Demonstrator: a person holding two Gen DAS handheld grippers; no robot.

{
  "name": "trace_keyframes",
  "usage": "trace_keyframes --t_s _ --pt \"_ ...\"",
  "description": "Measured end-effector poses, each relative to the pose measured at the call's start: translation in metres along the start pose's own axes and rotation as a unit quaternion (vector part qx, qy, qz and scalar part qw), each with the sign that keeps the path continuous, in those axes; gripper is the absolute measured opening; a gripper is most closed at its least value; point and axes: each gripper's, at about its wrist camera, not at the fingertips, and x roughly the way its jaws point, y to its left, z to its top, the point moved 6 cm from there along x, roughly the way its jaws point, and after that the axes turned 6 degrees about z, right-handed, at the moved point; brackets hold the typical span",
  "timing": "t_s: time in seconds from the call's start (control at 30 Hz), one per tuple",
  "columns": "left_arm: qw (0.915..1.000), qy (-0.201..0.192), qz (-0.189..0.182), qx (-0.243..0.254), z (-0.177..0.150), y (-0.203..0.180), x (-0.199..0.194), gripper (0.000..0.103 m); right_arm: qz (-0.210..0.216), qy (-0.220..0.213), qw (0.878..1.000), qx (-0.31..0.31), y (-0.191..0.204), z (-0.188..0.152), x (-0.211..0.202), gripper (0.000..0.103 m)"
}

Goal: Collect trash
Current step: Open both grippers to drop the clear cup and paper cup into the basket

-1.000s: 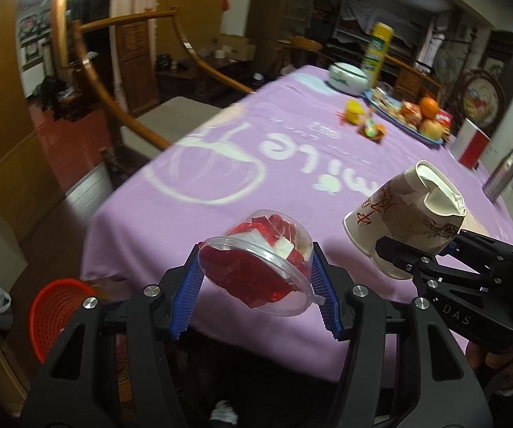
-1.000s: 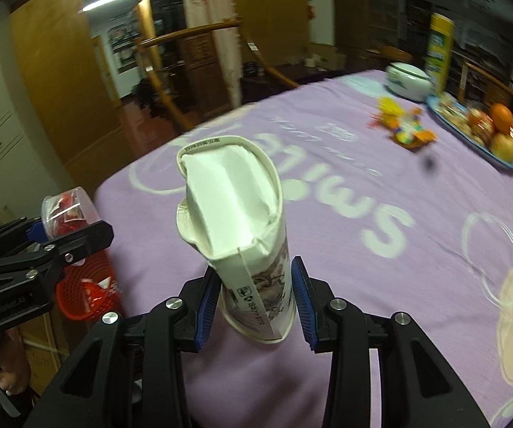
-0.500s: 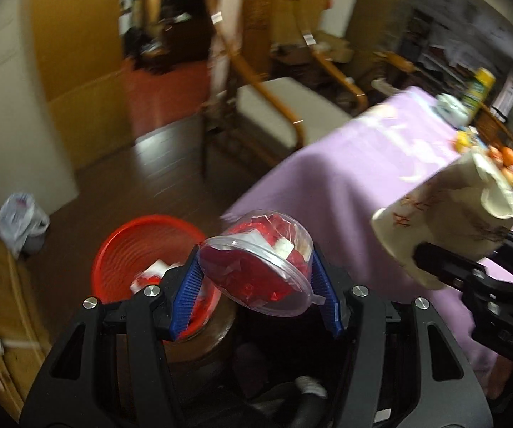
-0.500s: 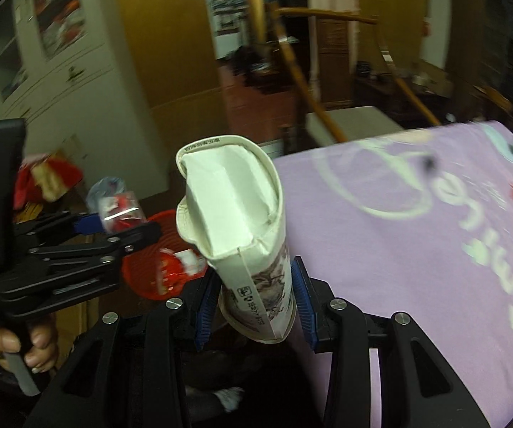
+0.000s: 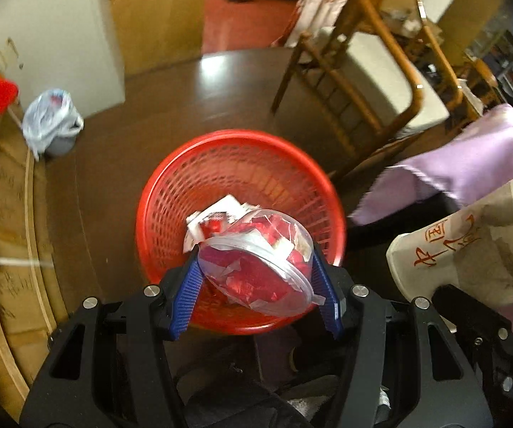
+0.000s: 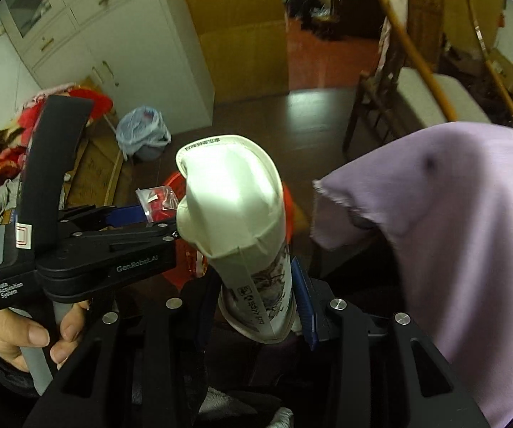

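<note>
Halfway through a disposal run, judging by how things lie. Left gripper [image 5: 256, 281] clamped at a middling width on a clear plastic cup [image 5: 256, 267] stuffed with red and white wrappers, blue pads pressing both its sides. Held directly above the red mesh basket [image 5: 170, 192] on the dark floor, mouth of the basket wide open beneath. Already in the basket: some white and red paper scraps [image 5: 213, 217], so at least one piece of trash binned.

Right gripper [image 6: 256, 306] closed fairly narrow around the base of a crumpled paper cup [image 6: 235, 214] with printed characters, squashed rim pointing away from the camera. Carried just beside the left gripper, near the hanging corner of the purple tablecloth [image 6: 452, 214], and seemingly a little to the side of the basket rather than over its middle; cannot tell exactly, since the cup hides most of the basket in that view.

Left to do: release the plastic cup into the basket, bring the paper cup over the opening, release that too. Neither drop made yet. Whether more trash waits on the table: not visible from here.
</note>
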Motion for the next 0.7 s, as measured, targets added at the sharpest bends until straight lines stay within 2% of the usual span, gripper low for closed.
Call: trace_keyframes --t_s 0.37,0.53,0.63,0.7 --pt "0.9986 0.033 0.013 -0.039 0.0 0.024 0.034 0.057 0.004 0.055 0.998 0.007 0.002 0.0 0.057 0.04" --pt "0.9978 0.049 -0.001 -0.045 -0.001 0.025 0.043 0.057 0.003 0.071 0.997 0.006 0.006 0.007 0.084 0.041" --pt "0.9976 0.049 -0.004 -0.049 0.001 0.025 0.042 0.058 0.015 0.071 0.997 0.009 0.008 0.008 0.093 0.044" --pt "0.997 0.054 -0.009 -0.054 0.002 0.026 0.042 0.059 0.019 0.066 0.998 0.008 0.009 0.008 0.096 0.053"
